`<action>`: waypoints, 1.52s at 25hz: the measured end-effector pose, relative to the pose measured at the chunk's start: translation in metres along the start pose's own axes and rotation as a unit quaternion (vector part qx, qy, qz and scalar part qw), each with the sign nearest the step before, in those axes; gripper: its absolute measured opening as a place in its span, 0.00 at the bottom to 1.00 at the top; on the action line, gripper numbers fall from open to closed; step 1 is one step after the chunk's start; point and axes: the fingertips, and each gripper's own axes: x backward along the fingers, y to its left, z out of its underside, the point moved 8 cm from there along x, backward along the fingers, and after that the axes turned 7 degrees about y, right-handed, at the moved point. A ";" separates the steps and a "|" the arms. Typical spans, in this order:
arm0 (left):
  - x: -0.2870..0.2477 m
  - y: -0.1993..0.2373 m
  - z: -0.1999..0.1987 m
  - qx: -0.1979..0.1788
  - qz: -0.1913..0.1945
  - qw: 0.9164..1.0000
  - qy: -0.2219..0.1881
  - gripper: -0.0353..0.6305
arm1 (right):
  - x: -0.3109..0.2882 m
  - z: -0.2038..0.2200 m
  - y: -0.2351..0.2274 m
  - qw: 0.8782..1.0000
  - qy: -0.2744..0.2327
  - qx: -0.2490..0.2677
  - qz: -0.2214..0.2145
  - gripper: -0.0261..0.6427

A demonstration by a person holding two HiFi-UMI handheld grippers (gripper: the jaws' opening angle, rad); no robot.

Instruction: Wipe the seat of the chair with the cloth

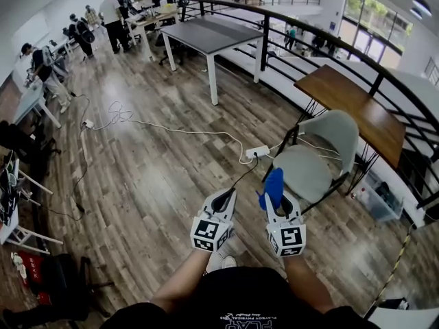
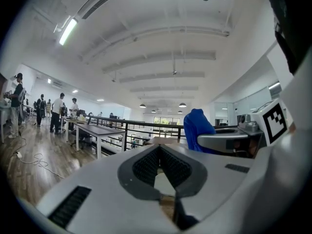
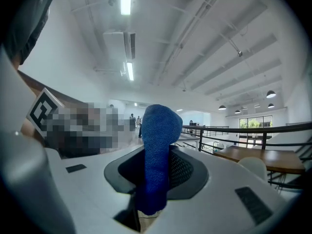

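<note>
A grey chair [image 1: 317,157] stands on the wooden floor right of centre in the head view, its seat [image 1: 300,171] bare. My right gripper [image 1: 277,199] hovers just left of the seat's near edge, shut on a blue cloth [image 1: 273,186] that sticks up from the jaws. In the right gripper view the cloth [image 3: 157,150] stands clamped between the pads, and the chair's back [image 3: 254,166] shows low on the right. My left gripper [image 1: 223,201] hangs beside the right one, over the floor, shut with nothing in it. From the left gripper view the cloth [image 2: 197,127] shows to the right.
A wooden table [image 1: 357,108] stands behind the chair along a black railing [image 1: 322,36]. A power strip [image 1: 257,152] with cables lies on the floor left of the chair. A clear plastic box [image 1: 377,199] sits right of it. A grey table [image 1: 209,33] and several people are farther back.
</note>
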 end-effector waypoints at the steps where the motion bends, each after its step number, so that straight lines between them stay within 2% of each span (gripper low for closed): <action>1: 0.001 0.004 0.000 0.000 0.002 1.000 -0.001 0.06 | -0.002 -0.001 0.002 1.000 -0.002 -0.002 0.003 0.20; 9: -0.003 0.029 -0.003 0.006 0.013 1.000 -0.008 0.06 | -0.024 -0.012 0.015 1.000 -0.011 -0.007 0.004 0.20; 17: -0.035 0.037 -0.002 0.009 0.020 1.000 -0.002 0.06 | -0.046 -0.006 -0.009 0.999 -0.014 -0.030 0.008 0.20; 24: -0.093 0.039 -0.012 -0.001 0.037 0.999 0.010 0.06 | -0.074 0.000 -0.057 0.998 -0.016 -0.053 0.013 0.20; 38: -0.228 0.029 -0.029 -0.011 0.047 0.998 0.033 0.06 | -0.133 0.021 -0.171 0.997 -0.010 -0.080 0.012 0.20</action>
